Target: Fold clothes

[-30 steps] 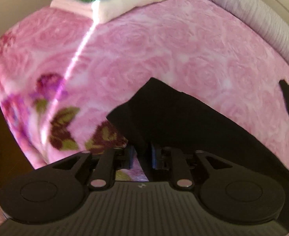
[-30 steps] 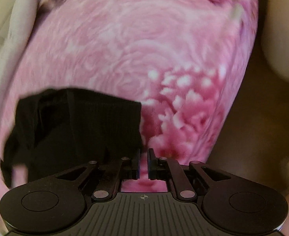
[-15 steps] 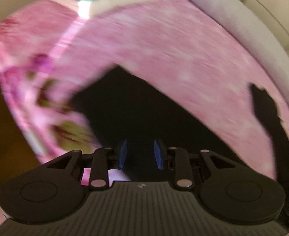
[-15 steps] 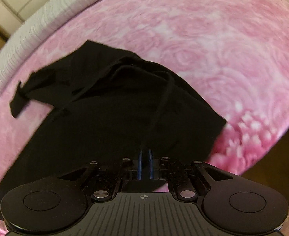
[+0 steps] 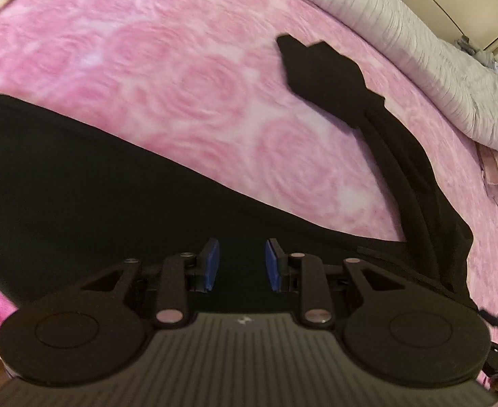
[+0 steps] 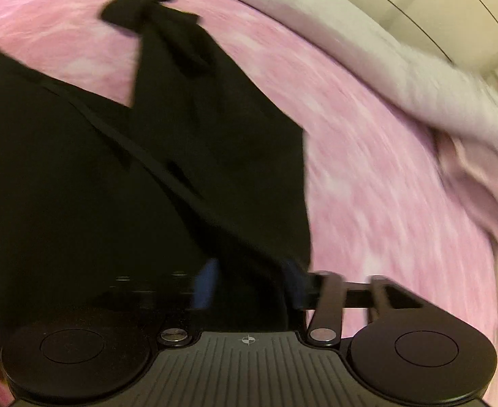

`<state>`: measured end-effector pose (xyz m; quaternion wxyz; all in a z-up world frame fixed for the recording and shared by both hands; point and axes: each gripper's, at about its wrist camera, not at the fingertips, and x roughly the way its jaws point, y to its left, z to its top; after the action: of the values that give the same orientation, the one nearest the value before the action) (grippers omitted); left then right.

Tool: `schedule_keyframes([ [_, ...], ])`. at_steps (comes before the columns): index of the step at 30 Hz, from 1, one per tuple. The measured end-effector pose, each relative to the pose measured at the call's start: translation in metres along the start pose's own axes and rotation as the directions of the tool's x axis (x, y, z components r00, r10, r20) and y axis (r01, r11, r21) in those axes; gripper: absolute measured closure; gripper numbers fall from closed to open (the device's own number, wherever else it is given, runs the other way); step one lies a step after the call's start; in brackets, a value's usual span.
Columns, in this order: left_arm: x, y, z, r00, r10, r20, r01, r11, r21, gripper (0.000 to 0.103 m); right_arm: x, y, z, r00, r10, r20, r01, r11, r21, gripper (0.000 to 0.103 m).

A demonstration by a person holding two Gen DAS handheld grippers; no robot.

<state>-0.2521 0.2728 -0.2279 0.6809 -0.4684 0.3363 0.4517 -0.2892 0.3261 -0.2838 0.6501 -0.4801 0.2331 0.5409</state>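
Since a second ago the black fabric garment [image 5: 79,186] spreads wider across the pink rose-patterned bed [image 5: 181,68]. Right hand-held gripper [image 6: 249,285] jaws are opening around cloth; left hand-held gripper [image 5: 242,264] gapes empty. Next probably comes folding the sleeve inward.

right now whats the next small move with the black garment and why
Probably draw the long bunched sleeve back in over the black garment. The body lies spread on the pink blanket while that sleeve trails away towards the grey bolster. The left gripper stands open over the cloth; the right gripper is opening, cloth between its blue pads.
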Motion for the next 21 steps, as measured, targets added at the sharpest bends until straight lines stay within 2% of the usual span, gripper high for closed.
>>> schedule_keyframes([
  [4,0.009,-0.014,-0.003,1.000,0.024,-0.007,-0.024,1.000,-0.016,0.079,0.027,0.009,0.010,0.997,0.060,0.040,-0.054,0.989,-0.136,0.051],
  [5,0.011,-0.016,-0.003,0.999,0.032,-0.009,-0.032,0.999,-0.017,0.079,0.034,0.012,0.011,0.998,0.054,0.044,-0.045,0.984,-0.173,0.051],
  [6,0.013,-0.018,-0.002,0.999,0.040,-0.012,-0.041,0.999,-0.018,0.079,0.037,0.007,0.012,0.996,0.071,0.056,-0.061,0.985,-0.164,0.052],
  [7,0.014,-0.020,-0.002,0.999,0.048,-0.014,-0.049,0.999,-0.019,0.079,0.039,0.001,0.012,0.994,0.090,0.069,-0.079,0.985,-0.152,0.058],
  [8,0.014,-0.023,-0.001,0.998,0.056,-0.013,-0.056,0.998,-0.018,0.079,0.041,-0.004,0.013,0.991,0.109,0.082,-0.097,0.985,-0.141,0.082],
  [9,0.014,-0.025,-0.001,0.998,0.063,-0.011,-0.063,0.998,-0.016,0.079,0.043,-0.010,0.014,0.987,0.128,0.095,-0.115,0.985,-0.129,0.091],
  [10,0.013,-0.028,0.001,0.998,0.069,-0.006,-0.070,0.997,-0.014,0.079,0.037,-0.035,0.015,0.984,0.126,0.123,-0.129,0.992,0.015,0.093],
  [11,0.013,-0.029,0.002,0.997,0.074,-0.002,-0.074,0.997,-0.012,0.079,0.030,-0.061,0.016,0.981,0.118,0.151,-0.143,0.975,0.170,0.096],
  [12,0.014,-0.031,0.003,0.997,0.078,0.000,-0.078,0.997,-0.010,0.079,0.023,-0.094,0.010,0.981,0.082,0.177,-0.139,0.929,0.342,0.097],
  [13,0.015,-0.032,0.005,0.997,0.081,0.002,-0.081,0.997,-0.009,0.079,0.016,-0.127,0.003,0.980,0.040,0.196,-0.135,0.853,0.504,0.097],
  [14,0.016,-0.034,0.006,0.996,0.085,0.004,-0.085,0.996,-0.007,0.079,0.010,-0.159,-0.007,0.983,-0.021,0.181,-0.101,0.767,0.634,0.097],
  [16,0.019,-0.038,0.008,0.996,0.086,0.003,-0.086,0.996,-0.004,0.079,0.018,-0.212,-0.042,0.993,-0.085,0.083,-0.020,0.571,0.821,0.097],
  [17,0.022,-0.041,0.009,0.997,0.081,-0.003,-0.081,0.997,-0.002,0.079,0.028,-0.232,-0.061,0.999,-0.050,0.007,0.017,0.474,0.881,0.096],
  [19,0.028,-0.047,0.010,0.997,0.071,-0.013,-0.070,0.997,0.010,0.079,0.043,-0.266,-0.099,0.992,0.046,-0.118,0.101,0.281,0.954,0.095],
  [20,0.030,-0.052,0.010,0.998,0.065,-0.018,-0.065,0.998,0.026,0.079,0.040,-0.274,-0.117,0.988,0.068,-0.141,0.125,0.203,0.971,0.092],
  [21,0.032,-0.056,0.011,0.998,0.060,-0.023,-0.059,0.997,0.041,0.079,0.033,-0.277,-0.129,0.988,0.072,-0.139,0.126,0.154,0.980,0.087],
])
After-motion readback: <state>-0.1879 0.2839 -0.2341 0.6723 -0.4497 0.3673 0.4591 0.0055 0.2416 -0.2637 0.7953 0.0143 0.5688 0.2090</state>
